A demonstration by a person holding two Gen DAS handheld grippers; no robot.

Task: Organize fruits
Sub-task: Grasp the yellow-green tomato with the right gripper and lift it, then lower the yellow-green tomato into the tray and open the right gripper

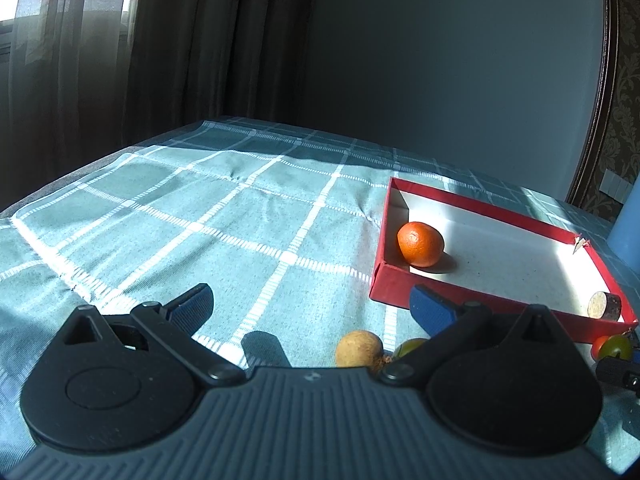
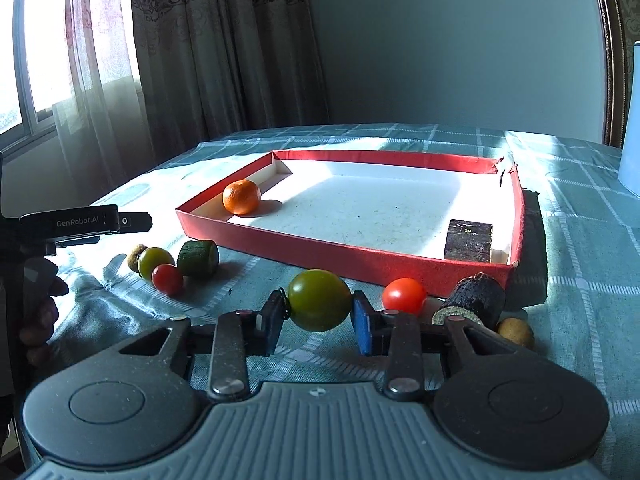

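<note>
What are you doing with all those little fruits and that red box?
A person is sorting fruit with two hand-held grippers. The right gripper is shut on a green tomato, just in front of the red box. The left gripper is open and holds nothing. An orange and a dark cylindrical piece already sit in the box. More pieces, such as a red tomato, still lie on the checked cloth.

The red box (image 2: 348,258) has a wide bare floor between an orange (image 2: 241,197) at its far left and a dark block (image 2: 469,240) at its near right. Small fruits (image 2: 404,295) crowd the counter (image 1: 160,216) along its near wall; left counter lies open.
</note>
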